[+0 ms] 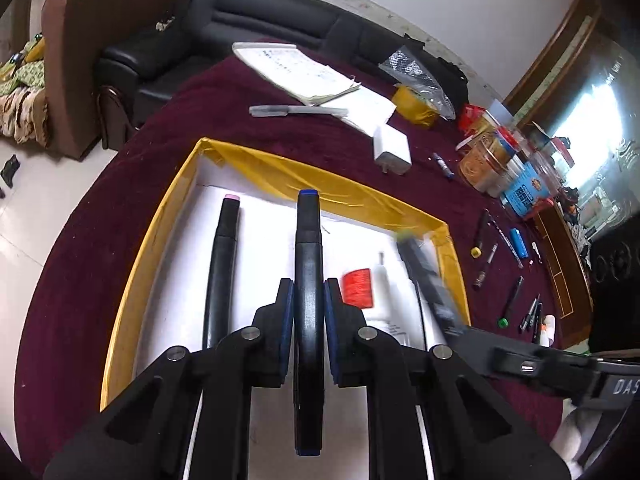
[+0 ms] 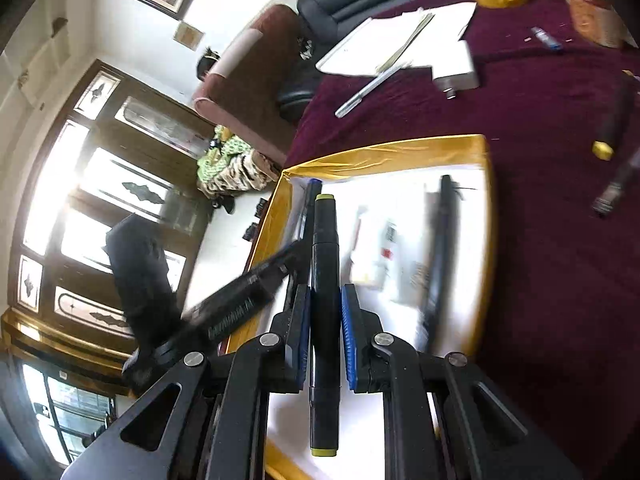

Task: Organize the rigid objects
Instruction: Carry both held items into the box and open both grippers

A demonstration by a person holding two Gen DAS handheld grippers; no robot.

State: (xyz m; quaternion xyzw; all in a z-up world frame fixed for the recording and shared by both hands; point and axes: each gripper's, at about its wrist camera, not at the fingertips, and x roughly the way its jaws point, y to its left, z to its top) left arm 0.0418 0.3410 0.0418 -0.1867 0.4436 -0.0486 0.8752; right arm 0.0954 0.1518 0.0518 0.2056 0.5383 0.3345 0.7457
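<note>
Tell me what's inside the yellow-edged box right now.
Inside the box lies a pink-capped marker and a red-labelled white item. The grippers and their markers hide the near floor.

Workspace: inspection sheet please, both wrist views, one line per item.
Surface: table under a maroon cloth.
Job's things: yellow-rimmed box with a white floor; a pink-capped marker lies inside; loose pens and markers lie on the cloth right of it.
Clutter: notepad, silver pen, white charger, yellow tape roll, jars and boxes.
Grippers: left gripper shut on a blue-capped marker over the box; right gripper shut on an olive-capped marker over the box.
Cables: nothing seen.
Surroundings: black sofa, brown armchair, window doors.
</note>
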